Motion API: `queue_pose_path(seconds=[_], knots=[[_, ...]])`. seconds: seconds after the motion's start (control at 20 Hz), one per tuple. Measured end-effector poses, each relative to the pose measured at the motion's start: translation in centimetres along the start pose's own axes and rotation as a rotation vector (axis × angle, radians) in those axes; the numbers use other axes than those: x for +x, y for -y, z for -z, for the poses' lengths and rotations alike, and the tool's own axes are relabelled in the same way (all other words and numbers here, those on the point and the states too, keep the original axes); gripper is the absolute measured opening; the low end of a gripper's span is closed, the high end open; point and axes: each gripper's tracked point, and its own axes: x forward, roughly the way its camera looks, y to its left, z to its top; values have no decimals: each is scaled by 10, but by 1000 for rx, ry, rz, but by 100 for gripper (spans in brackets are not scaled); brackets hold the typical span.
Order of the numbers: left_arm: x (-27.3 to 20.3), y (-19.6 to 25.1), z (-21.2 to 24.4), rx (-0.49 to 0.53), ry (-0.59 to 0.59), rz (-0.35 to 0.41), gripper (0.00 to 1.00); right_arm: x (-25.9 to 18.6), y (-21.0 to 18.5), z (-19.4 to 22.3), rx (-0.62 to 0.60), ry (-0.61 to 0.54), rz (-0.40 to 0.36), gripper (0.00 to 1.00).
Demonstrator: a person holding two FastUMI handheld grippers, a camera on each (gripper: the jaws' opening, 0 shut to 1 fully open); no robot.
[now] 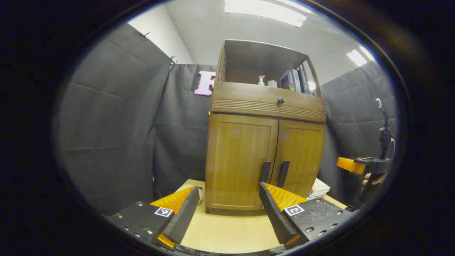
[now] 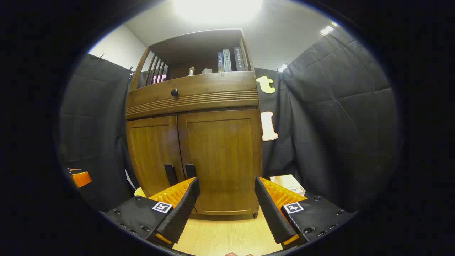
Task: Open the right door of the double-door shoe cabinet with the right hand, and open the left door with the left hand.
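Two closed wooden doors front a shoe cabinet [image 1: 265,117] that stands upright on a pale wooden table [image 1: 227,231] inside a booth walled with black cloth. In the left gripper view the cabinet rises straight ahead and slightly to the right; in the right gripper view it stands ahead and slightly to the left.

Above the doors runs a wide drawer [image 1: 268,101] with ribbed trim and a small dark round knob [image 1: 280,100]. Over the drawer sits an open shelf holding several upright books [image 1: 295,80] at its right end, with a pale pump bottle [image 1: 261,80] and a small pale box beside them.

The left door [image 1: 240,160] and the right door [image 2: 222,160] meet at the middle, each carrying a dark vertical handle [image 1: 265,171] close to the seam, the right one [image 2: 190,171] just beside its twin.

The left gripper [image 1: 229,199] hovers before the left door, fingers spread wide apart, holding nothing and touching nothing. The right gripper [image 2: 227,195] hovers before the right door, fingers likewise spread wide and empty; in the left gripper view it appears far right, held by a hand [image 1: 373,178].

A small stack of flat pale boxes [image 2: 288,183] lies on the table just right of the cabinet.
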Motion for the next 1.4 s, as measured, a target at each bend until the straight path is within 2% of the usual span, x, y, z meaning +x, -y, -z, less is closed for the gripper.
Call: queue_pose_path(seconds=[0.4, 0.75, 1.0, 1.2, 1.25, 1.4], knots=[[0, 24, 18, 62, -26, 38, 99, 6, -3, 3, 2, -21, -9, 98], [1, 36, 30, 18, -36, 40, 99, 13, -8, 3, 21, -38, -25, 97], [-9, 26, 40, 5, -45, 5, 99, 25, -14, -4, 37, -33, -40, 92], [-24, 20, 47, 5, -56, -24, 99, 37, -20, -6, 62, -43, -50, 92], [-27, 19, 48, 7, -60, -32, 96, 41, -22, -7, 68, -43, -53, 92], [-36, 19, 52, -4, -65, -42, 99, 54, -32, -6, 87, -58, -69, 98]])
